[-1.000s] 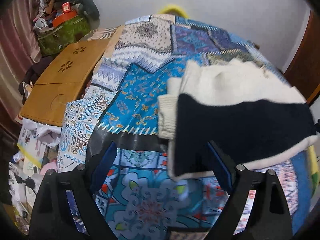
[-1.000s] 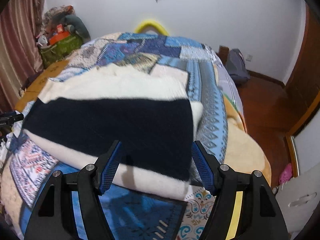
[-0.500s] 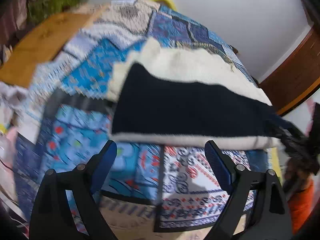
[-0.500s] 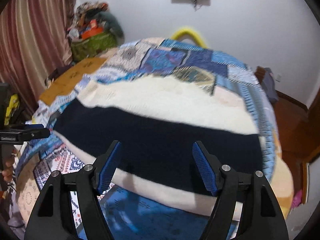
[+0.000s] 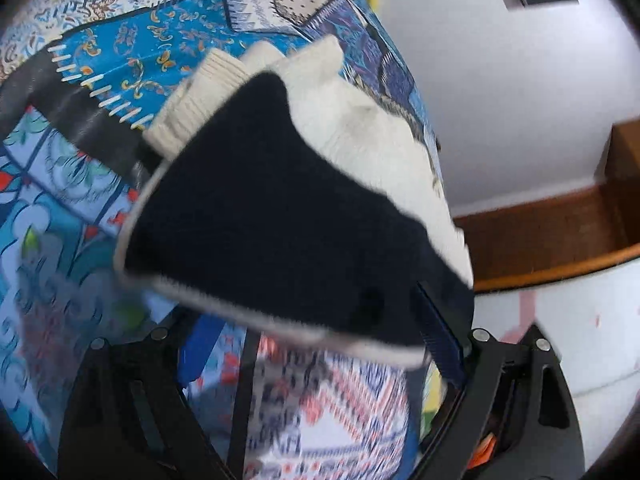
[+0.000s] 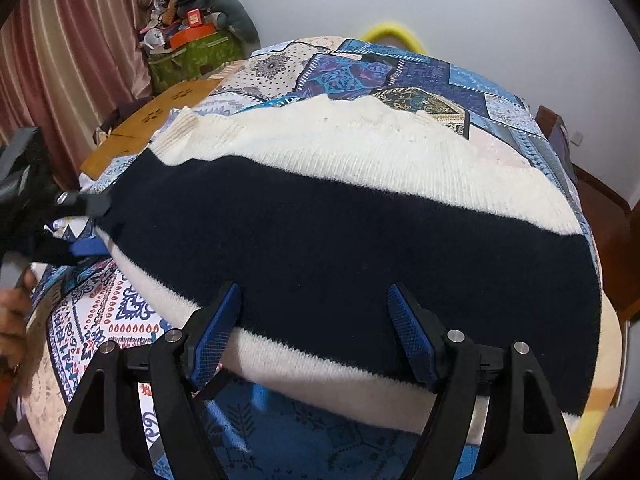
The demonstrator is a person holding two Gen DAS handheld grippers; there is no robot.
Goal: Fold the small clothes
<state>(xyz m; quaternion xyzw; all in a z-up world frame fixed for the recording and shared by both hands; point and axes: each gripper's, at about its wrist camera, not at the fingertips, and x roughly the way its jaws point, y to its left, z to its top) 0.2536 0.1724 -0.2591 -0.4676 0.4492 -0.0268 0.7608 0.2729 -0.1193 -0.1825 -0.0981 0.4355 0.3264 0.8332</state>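
Knit sweater (image 6: 340,216), cream with navy band: one, folded. Patchwork bedspread (image 6: 400,76): one. Hand-held grippers: two, left hand-held gripper (image 6: 80,226) and right hand-held gripper (image 6: 314,320); blue fingers (image 6: 216,320): two apiece. Wooden board (image 6: 160,120): one. Green bag (image 6: 192,60): one. Yellow hoop (image 6: 390,32): one. Curtain (image 6: 68,60): one.

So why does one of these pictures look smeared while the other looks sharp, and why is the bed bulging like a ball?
Left wrist view: motion blur smears the patterned bedspread. Right wrist view: sharp, the knit ribs on the sweater show. Both: the fisheye lens bulges the bed and darkens the corners.
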